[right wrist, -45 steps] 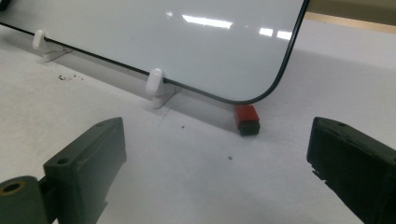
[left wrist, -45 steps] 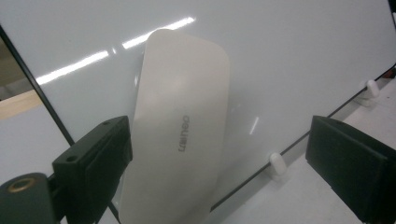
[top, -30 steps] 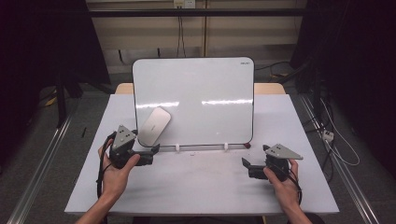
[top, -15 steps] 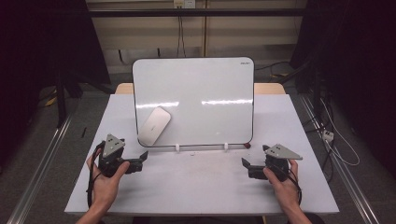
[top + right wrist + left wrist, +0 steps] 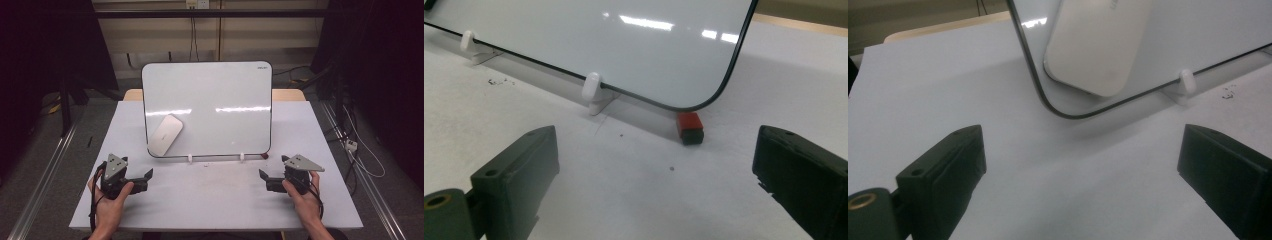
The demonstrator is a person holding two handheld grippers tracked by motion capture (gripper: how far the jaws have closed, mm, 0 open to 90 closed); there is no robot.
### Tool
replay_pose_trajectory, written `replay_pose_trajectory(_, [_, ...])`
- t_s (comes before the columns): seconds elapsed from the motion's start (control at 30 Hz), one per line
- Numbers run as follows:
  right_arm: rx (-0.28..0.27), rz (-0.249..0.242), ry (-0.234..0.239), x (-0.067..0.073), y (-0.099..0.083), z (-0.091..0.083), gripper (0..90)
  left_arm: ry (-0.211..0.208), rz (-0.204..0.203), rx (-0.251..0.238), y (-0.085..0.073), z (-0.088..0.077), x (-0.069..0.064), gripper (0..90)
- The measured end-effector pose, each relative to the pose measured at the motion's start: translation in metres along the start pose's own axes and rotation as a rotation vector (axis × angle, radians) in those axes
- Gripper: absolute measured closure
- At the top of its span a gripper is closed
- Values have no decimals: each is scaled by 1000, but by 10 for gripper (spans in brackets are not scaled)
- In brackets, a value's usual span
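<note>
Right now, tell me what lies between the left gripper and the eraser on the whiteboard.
Only bare table: in the left gripper view, nothing sits between the open left gripper and the eraser on the whiteboard.

The scene is seen from above and behind the person's side in the high view, facing forward and down, so that the whole worktop (image 5: 215, 200) and the leaning whiteboard (image 5: 220, 95) are taken in from some way off. The left gripper view is set low and close over the worktop, looking between its own two black jaws toward the whiteboard's lower left corner and the white eraser (image 5: 1095, 45) on it. The right gripper view is likewise set low and near, aimed at the board's lower right corner, a white clip (image 5: 591, 87) and a small red block (image 5: 689, 127). The board's bottom edge is shared by all three views.
</note>
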State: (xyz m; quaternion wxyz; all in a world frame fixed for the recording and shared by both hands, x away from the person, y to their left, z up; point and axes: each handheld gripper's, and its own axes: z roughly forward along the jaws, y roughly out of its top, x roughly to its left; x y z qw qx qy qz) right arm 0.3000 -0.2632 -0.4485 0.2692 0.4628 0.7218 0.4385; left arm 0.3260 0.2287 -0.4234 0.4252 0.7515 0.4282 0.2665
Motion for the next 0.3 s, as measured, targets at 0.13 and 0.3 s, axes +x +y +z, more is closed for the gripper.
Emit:
replay_pose_trajectory(0.13, [0, 2, -4, -2, -1, -1, 47, -1, -14, -15, 0, -2, 1, 53])
replay_pose_trajectory(0.3, [2, 2, -2, -1, -1, 0, 47, -2, -15, -15, -1, -4, 2, 51])
